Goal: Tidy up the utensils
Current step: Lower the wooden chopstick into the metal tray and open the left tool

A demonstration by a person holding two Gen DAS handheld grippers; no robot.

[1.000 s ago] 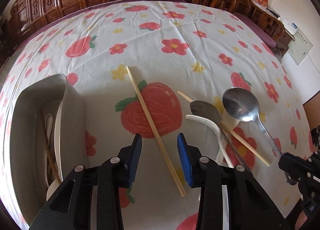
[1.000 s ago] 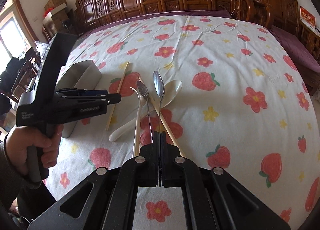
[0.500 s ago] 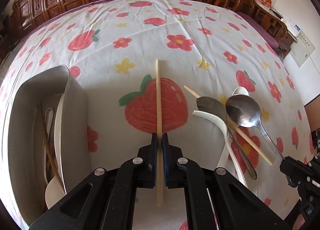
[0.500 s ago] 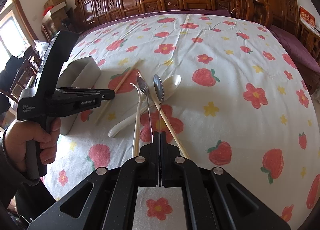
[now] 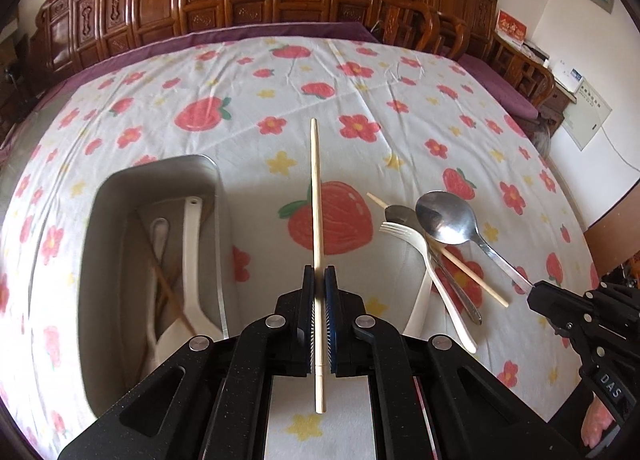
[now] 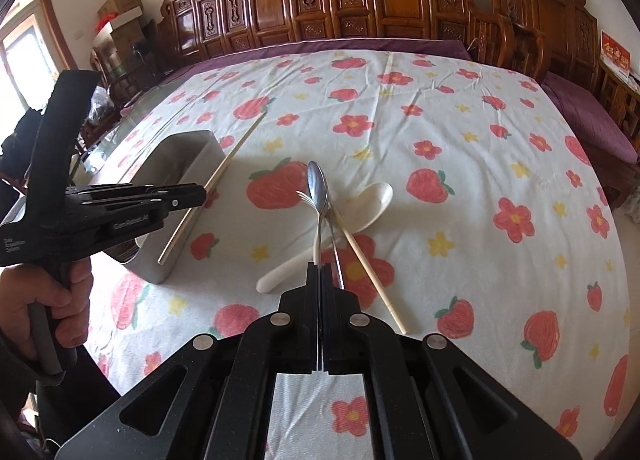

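Fingers [image 5: 319, 280] of the left hand clench one chopstick [image 5: 315, 196] lifted off the surface [image 5: 360, 72].
Bin [image 5: 100, 260] lies just left of it, long axis roughly parallel to the stick; right fingers [image 6: 320, 272] are clamped on a spoon [image 6: 318, 184] handle by the pile.

white tablecloth [image 5: 400, 108] with red strawberries, flowers
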